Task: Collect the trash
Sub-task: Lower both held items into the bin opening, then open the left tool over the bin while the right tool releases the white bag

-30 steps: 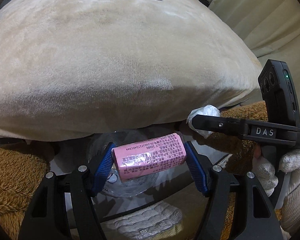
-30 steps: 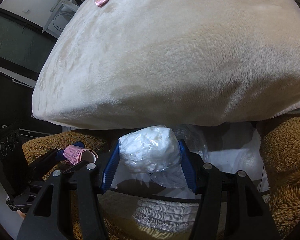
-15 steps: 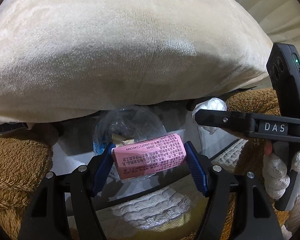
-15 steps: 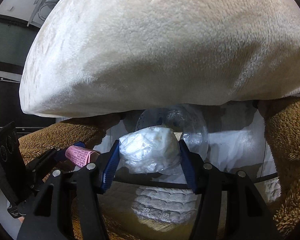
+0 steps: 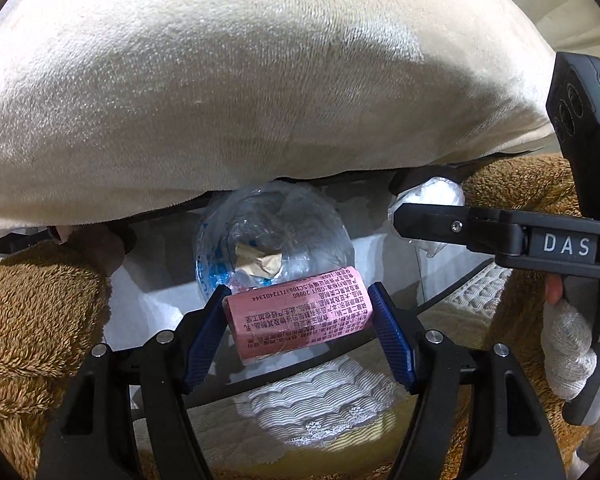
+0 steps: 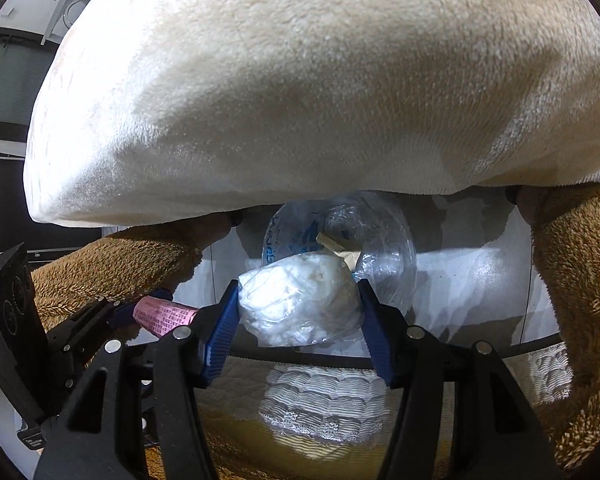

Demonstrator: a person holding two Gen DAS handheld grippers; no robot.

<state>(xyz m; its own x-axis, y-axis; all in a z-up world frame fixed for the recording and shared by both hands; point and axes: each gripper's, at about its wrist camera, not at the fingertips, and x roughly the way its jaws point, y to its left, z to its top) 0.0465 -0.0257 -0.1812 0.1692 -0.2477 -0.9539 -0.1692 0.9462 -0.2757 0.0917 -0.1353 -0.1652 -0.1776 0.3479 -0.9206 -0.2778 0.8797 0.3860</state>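
Scene: you hold two grippers pointing steeply down over a white-lined bin (image 5: 384, 256) that sits under the edge of a cream plush blanket (image 5: 260, 80), with brown fuzzy fabric (image 5: 32, 312) on either side.
Left gripper: your left gripper (image 5: 300, 326) is clamped on a pink wrapper roll (image 5: 296, 320), its blue ribbed pads pressing both ends; the roll hangs above the bin mouth.
Pink wrapper roll: a crinkly printed cylinder under clear film, likely light and springy.
Bin contents: a crumpled clear plastic bottle (image 5: 272, 240) with a tan paper scrap lies inside, glossy and dented.
Right gripper: your right gripper (image 6: 298, 314) is closed on a white wad in a clear bag (image 6: 300, 304), soft, lumpy and slippery-looking, also over the bin.
Risk, left: if you let go too near the rim, the roll could bounce off the bottle and land on the brown fabric.
Risk, right: the thin bag may cling to a pad when you release it.
Risk, both: the grippers sit close together and could knock each other, or snag the overhanging blanket edge.
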